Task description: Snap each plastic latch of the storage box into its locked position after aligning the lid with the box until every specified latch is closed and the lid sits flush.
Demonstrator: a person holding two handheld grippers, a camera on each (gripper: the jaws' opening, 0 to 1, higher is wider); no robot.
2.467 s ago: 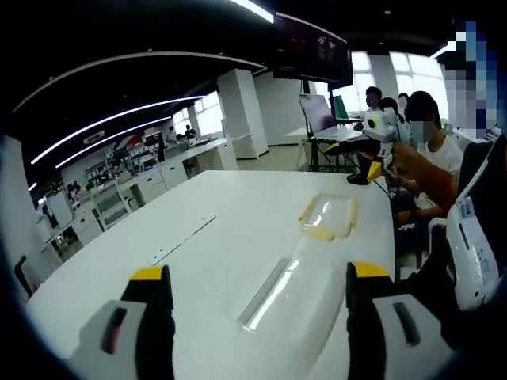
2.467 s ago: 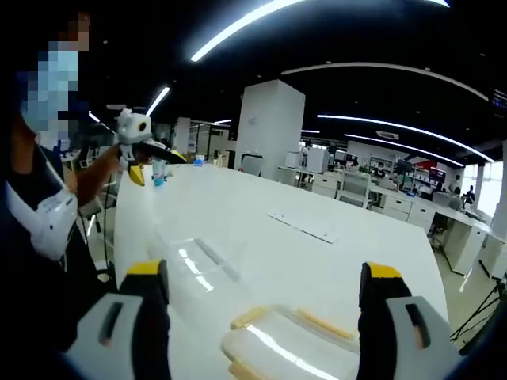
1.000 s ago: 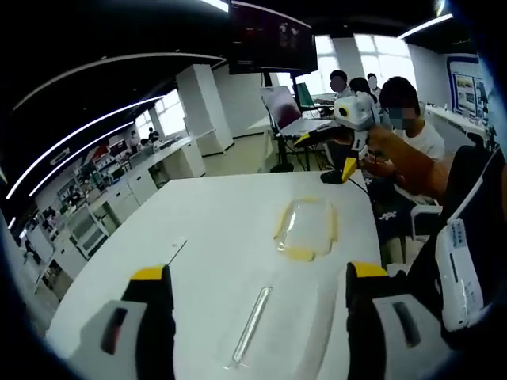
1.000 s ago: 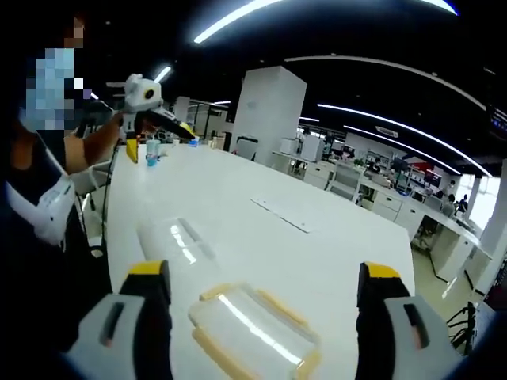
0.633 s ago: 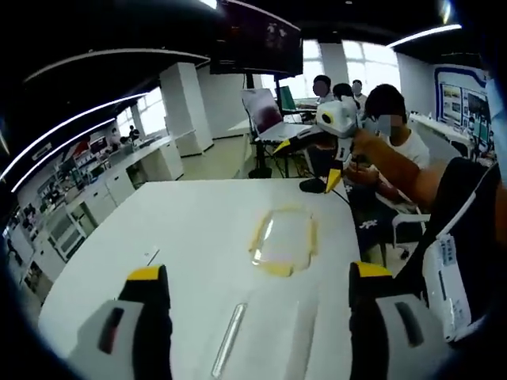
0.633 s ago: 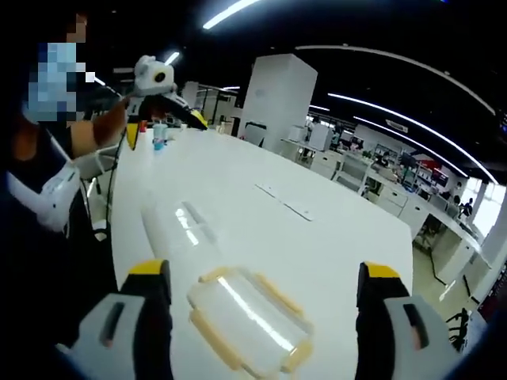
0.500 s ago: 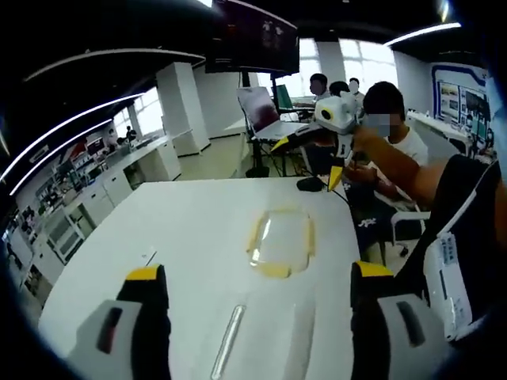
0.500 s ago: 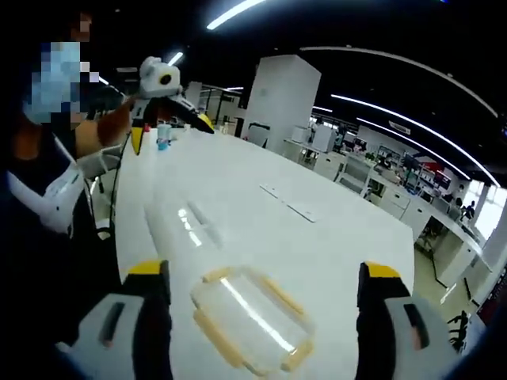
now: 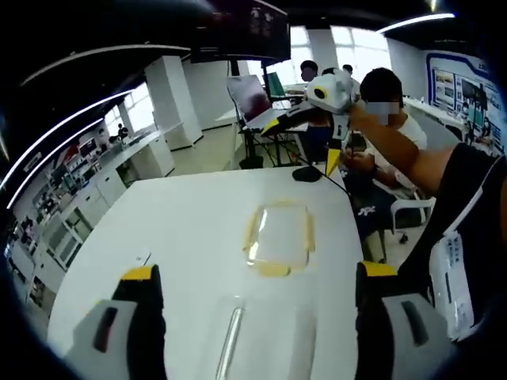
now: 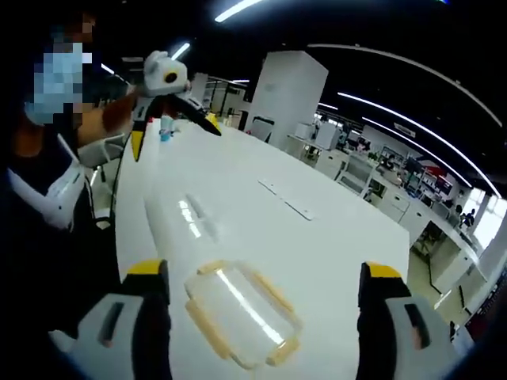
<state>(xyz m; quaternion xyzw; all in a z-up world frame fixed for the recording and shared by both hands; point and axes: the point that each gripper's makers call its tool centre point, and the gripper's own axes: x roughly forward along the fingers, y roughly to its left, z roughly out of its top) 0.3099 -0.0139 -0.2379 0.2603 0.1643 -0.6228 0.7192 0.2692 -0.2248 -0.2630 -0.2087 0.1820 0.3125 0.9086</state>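
Since 2.5 s ago both cameras have risen and tipped downward, so the clear rectangular plastic lid with yellow latches [image 9: 278,239] now shows whole and nearer the middle of each view. In the left gripper view the left tongs [image 9: 257,305] stand wide apart, holding nothing, above the white counter [image 9: 182,222]. Between their tips lies the clear plastic storage box [image 9: 261,340], hard to make out beyond its glinting edges, with the lid flat on the counter just past it and apart from it. In the right gripper view the right tongs [image 10: 265,297] are also spread wide with nothing in them, and the lid [image 10: 242,313] lies between their tips, the box [image 10: 190,218] beyond it. Another person's white and yellow gripper [image 9: 321,99] hovers at the counter's far end.
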